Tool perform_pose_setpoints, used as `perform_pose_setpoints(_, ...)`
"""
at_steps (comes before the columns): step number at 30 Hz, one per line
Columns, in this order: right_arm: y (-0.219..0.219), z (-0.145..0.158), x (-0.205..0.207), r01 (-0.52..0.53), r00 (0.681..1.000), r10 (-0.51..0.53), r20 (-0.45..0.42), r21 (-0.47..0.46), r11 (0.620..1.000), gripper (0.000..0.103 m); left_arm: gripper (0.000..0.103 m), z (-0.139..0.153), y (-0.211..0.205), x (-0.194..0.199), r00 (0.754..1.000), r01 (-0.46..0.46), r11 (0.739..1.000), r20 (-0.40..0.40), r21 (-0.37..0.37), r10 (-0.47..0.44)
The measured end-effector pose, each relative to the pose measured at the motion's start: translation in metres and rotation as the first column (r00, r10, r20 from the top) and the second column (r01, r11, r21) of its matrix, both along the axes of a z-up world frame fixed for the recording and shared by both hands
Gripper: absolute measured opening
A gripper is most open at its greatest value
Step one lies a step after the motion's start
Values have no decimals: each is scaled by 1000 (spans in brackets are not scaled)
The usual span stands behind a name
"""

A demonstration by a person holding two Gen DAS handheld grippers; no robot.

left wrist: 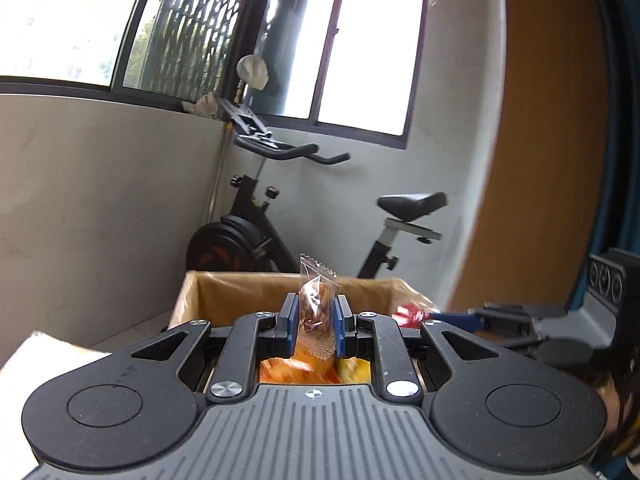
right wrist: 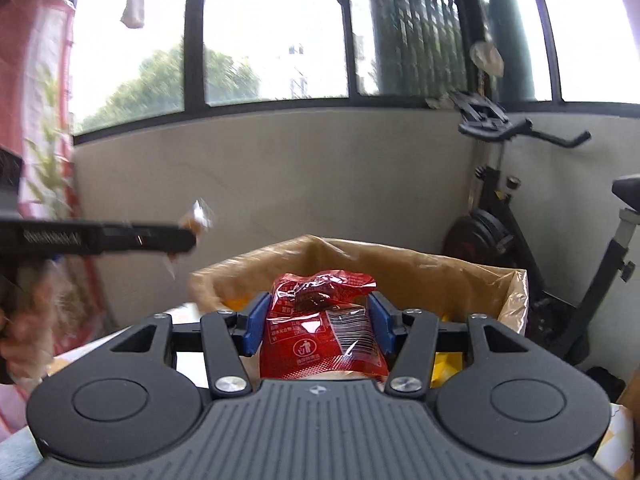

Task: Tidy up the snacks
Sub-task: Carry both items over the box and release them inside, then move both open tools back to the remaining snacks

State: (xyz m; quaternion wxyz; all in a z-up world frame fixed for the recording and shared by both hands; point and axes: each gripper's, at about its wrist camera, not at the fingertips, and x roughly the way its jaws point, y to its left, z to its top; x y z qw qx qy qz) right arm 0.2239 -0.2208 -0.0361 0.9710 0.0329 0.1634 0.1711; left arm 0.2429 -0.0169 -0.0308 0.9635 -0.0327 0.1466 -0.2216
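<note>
Clamped in the left gripper [left wrist: 316,322]: a small clear snack packet [left wrist: 316,312], upright, lower end hidden behind the body. Pinched in the right gripper [right wrist: 318,320]: a red snack bag [right wrist: 324,328], bottom cut off. Below both, lined cardboard box [right wrist: 472,276], contents blurred, perhaps orange packets. Beyond the rim, open floor, then exercise bike [left wrist: 280,220].

Snacks [left wrist: 312,372] below the left hand-held gripper [left wrist: 316,320] are blurred.
</note>
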Motion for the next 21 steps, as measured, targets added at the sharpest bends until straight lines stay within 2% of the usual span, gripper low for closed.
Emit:
perform_pose_setpoints(4, -3, -11, 32, 77, 995, -76, -63, 19, 997, 55, 19, -2, -9, 38, 1000, -11, 997, -16, 73, 13)
perform_pose_setpoints(6, -3, -17, 44, 106, 989, -105, -100, 3, 994, 55, 19, -6, -5, 51, 997, -48, 992, -47, 117, 54)
perform_pose_setpoints(9, -1, -23, 52, 137, 981, -141, -133, -40, 990, 56, 20, -13, 0, 67, 991, -83, 990, -92, 115, 94)
perform_pose_setpoints(11, 1, -25, 51, 154, 977, -161, -142, -54, 987, 62, 20, -16, 9, 68, 986, -95, 991, -131, 90, 106)
perform_pose_setpoints(13, 1, -25, 50, 152, 977, -160, -141, -64, 986, 67, 27, -18, 17, 67, 984, -92, 993, -148, 76, 102)
perform_pose_setpoints(15, 2, -24, 47, 149, 978, -158, -136, -77, 986, 68, 55, -21, 18, 68, 983, -103, 990, -145, 94, 116)
perform_pose_setpoints(17, 3, -23, 44, 149, 979, -157, -129, -74, 986, 75, 60, -21, 21, 66, 984, -109, 989, -134, 95, 122)
perform_pose_setpoints(21, 6, -21, 32, 127, 986, -133, -97, -68, 990, 82, 64, -20, 28, 61, 986, -93, 992, -131, 85, 103)
